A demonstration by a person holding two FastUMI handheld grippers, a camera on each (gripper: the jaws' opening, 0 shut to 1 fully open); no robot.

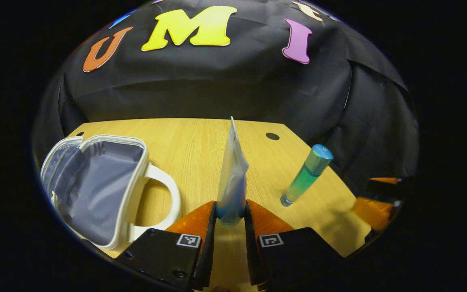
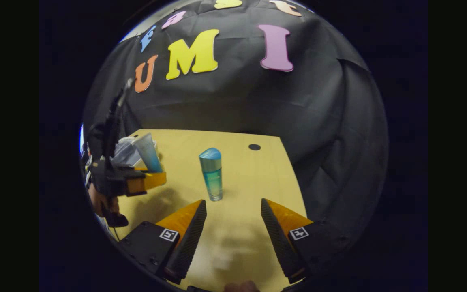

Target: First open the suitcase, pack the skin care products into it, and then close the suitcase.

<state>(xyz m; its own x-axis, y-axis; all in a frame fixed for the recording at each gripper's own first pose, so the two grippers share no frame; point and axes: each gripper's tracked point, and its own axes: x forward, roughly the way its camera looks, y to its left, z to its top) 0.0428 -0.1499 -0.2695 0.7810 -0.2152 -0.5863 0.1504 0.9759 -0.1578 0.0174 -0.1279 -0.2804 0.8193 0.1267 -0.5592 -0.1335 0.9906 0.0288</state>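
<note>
left gripper point(image 1: 230, 211) jaws pinch the tube point(image 1: 232, 174) upright, right of the open suitcase point(image 1: 95, 186). right gripper point(image 2: 233, 221) jaws spread near the bottle point(image 2: 211, 173) on the table point(image 1: 193, 142). risk: the thin tube could slip during transfer.

Right gripper point(image 2: 230, 211), jaws apart above the wooden table point(image 2: 266, 178), faces an upright blue-capped bottle point(image 2: 211, 173); at left, the left gripper point(image 2: 146, 178) clamps a tube point(image 2: 147, 152).
</note>
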